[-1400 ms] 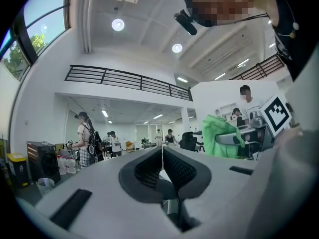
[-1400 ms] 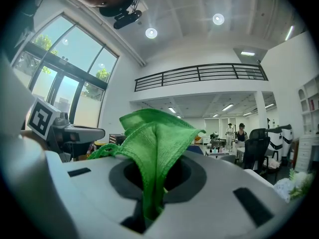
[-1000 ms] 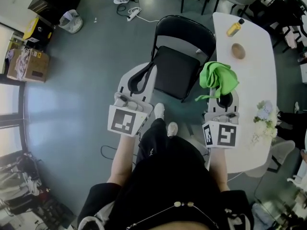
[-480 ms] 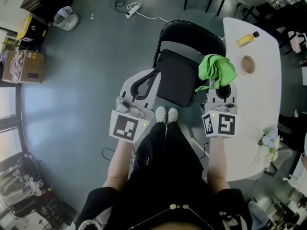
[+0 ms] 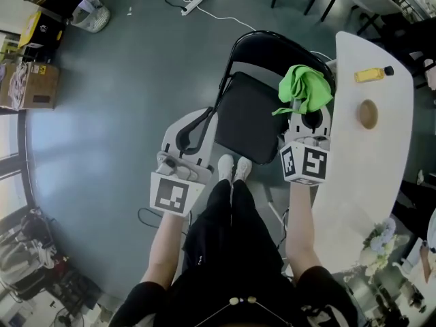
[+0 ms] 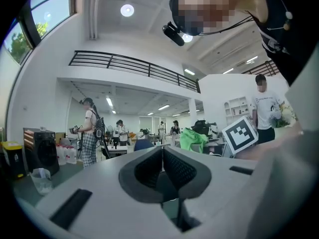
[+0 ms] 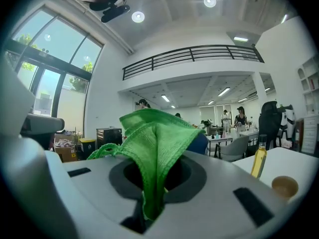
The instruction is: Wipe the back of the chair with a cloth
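A black folding chair (image 5: 251, 114) stands in front of me, its curved back (image 5: 279, 45) on the far side. The green cloth (image 5: 304, 89) hangs bunched over the right end of the chair back, and my right gripper (image 5: 304, 111) is shut on it. In the right gripper view the cloth (image 7: 157, 138) rises out of the closed jaws of that gripper (image 7: 155, 176) and hides the tips. My left gripper (image 5: 206, 114) hovers at the seat's left edge. In the left gripper view its jaws (image 6: 162, 151) meet with nothing between them.
A white table (image 5: 381, 162) runs along the right of the chair, with a yellow bottle (image 5: 373, 75), a brown bowl (image 5: 368, 113) and flowers (image 5: 380, 237). A power strip with cable (image 5: 192, 4), a bin (image 5: 90, 12) and a cardboard box (image 5: 37, 87) lie on the floor. My feet (image 5: 233, 167) are at the seat's front.
Both grippers have come closer to the chair. The right gripper has carried the green cloth from beside the seat up to the right end of the chair back.
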A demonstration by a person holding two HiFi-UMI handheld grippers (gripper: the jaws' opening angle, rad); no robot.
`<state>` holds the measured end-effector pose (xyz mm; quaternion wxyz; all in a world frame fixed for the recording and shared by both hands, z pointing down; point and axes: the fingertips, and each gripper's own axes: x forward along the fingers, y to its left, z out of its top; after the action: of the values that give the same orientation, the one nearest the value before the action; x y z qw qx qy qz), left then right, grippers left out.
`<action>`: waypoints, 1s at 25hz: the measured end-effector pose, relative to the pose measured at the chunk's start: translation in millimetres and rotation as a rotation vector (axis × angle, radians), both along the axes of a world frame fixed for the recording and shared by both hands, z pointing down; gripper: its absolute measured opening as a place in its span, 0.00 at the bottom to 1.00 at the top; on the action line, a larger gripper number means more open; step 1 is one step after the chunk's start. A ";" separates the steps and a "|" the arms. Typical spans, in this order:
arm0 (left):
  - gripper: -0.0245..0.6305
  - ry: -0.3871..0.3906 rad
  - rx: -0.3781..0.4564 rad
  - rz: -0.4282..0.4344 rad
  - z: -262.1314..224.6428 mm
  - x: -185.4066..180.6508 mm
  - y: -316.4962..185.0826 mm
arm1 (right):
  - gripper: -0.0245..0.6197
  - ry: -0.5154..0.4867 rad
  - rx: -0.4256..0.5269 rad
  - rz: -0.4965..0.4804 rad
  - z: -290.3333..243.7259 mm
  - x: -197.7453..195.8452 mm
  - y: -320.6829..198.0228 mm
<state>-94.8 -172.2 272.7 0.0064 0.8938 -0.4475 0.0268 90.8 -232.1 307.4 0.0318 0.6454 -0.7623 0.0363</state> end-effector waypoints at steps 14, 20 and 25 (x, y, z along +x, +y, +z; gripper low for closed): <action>0.06 0.022 -0.109 -0.049 98.4 -8.4 -27.6 | 0.11 -0.005 -0.058 -0.041 125.4 -32.5 -102.0; 0.06 0.003 -0.148 -0.054 120.1 -14.5 -34.7 | 0.11 -0.051 -0.092 -0.049 163.1 -55.3 -137.8; 0.06 -0.004 -0.181 -0.068 133.6 -29.3 -33.6 | 0.11 -0.064 -0.135 -0.064 191.2 -79.3 -159.7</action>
<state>-124.1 -205.8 406.3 0.0871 0.8737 -0.4736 0.0685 11.5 -391.8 498.6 0.0517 0.6156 -0.7790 0.1072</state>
